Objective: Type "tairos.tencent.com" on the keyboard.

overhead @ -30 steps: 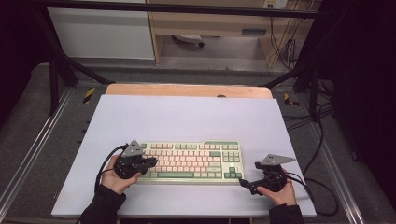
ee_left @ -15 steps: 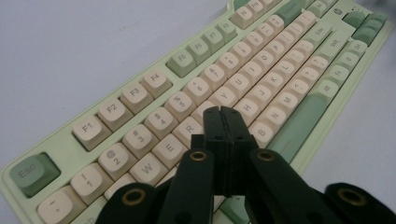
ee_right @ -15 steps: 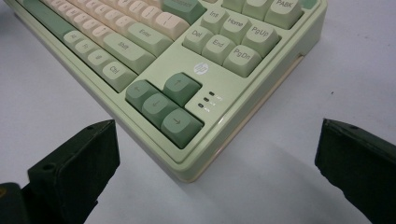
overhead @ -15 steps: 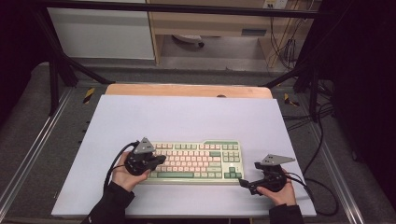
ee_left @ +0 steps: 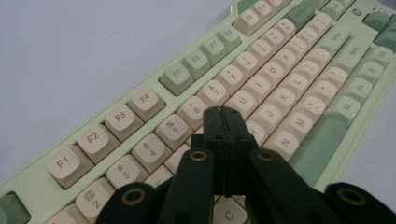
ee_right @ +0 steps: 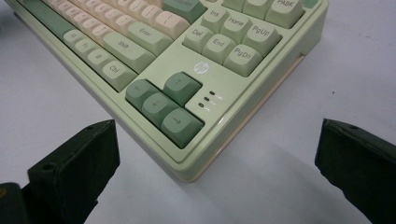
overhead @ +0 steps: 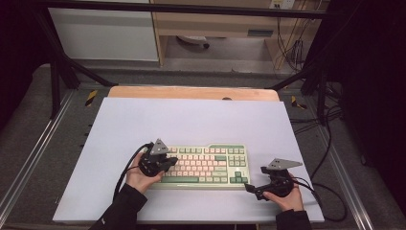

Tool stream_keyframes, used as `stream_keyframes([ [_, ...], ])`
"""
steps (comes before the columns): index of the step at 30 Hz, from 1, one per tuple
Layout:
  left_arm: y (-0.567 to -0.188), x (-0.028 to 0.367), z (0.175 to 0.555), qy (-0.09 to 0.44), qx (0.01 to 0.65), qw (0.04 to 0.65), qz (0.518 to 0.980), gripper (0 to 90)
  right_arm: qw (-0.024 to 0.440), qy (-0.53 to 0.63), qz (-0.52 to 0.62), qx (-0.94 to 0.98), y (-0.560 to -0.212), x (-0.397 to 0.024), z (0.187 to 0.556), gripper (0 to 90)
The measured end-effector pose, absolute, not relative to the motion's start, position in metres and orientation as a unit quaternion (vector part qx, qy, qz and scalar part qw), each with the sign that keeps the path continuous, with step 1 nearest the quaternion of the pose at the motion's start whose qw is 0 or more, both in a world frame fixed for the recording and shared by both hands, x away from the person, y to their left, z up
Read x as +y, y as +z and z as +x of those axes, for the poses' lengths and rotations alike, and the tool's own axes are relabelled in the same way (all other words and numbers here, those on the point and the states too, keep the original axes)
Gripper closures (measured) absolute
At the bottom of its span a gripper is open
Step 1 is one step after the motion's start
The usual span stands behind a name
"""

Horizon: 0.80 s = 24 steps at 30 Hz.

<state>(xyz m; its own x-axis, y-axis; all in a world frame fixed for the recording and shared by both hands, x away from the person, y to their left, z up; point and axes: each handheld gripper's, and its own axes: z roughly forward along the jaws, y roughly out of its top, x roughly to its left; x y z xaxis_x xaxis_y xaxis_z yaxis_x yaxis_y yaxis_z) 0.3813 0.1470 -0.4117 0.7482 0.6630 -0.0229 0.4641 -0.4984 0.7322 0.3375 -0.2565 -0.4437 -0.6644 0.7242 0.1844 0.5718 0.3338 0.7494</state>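
A pale green and cream keyboard (overhead: 206,165) lies near the front of the white mat. My left gripper (overhead: 173,163) hangs over its left-hand keys, held by a hand. In the left gripper view the gripper (ee_left: 223,112) has its jaws pressed together with nothing between them, and the tips hover above the letter keys of the keyboard (ee_left: 275,79). My right gripper (overhead: 251,189) rests on the mat at the keyboard's front right corner. In the right gripper view the gripper (ee_right: 217,128) stands wide open, with the arrow-key corner of the keyboard (ee_right: 177,60) just ahead of the jaws.
The white mat (overhead: 191,120) covers a table with a wooden back edge (overhead: 191,92). Metal rails (overhead: 33,153) run along both sides. Cables (overhead: 325,143) trail off the right side, and a black cable loops from the left gripper.
My left gripper has moved to the right, from the keyboard's left end to above its left-hand keys. The right gripper has stayed put.
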Motion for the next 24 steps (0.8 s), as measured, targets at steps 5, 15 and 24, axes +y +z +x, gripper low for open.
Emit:
stream_keyframes([
  [5, -0.416, 0.144, 0.385, 0.136, 0.330, 0.374, 0.856, 89.9, 0.092, 0.417, 0.399, 0.812, -0.444, -0.257, 0.338, 0.5],
  [15, -0.422, 0.143, 0.388, 0.136, 0.332, 0.371, 0.856, 89.9, 0.093, 0.418, 0.398, 0.811, -0.443, -0.257, 0.337, 0.5],
  [24, -0.426, 0.144, 0.389, 0.133, 0.332, 0.373, 0.856, 89.9, 0.093, 0.417, 0.398, 0.812, -0.444, -0.257, 0.337, 0.5],
])
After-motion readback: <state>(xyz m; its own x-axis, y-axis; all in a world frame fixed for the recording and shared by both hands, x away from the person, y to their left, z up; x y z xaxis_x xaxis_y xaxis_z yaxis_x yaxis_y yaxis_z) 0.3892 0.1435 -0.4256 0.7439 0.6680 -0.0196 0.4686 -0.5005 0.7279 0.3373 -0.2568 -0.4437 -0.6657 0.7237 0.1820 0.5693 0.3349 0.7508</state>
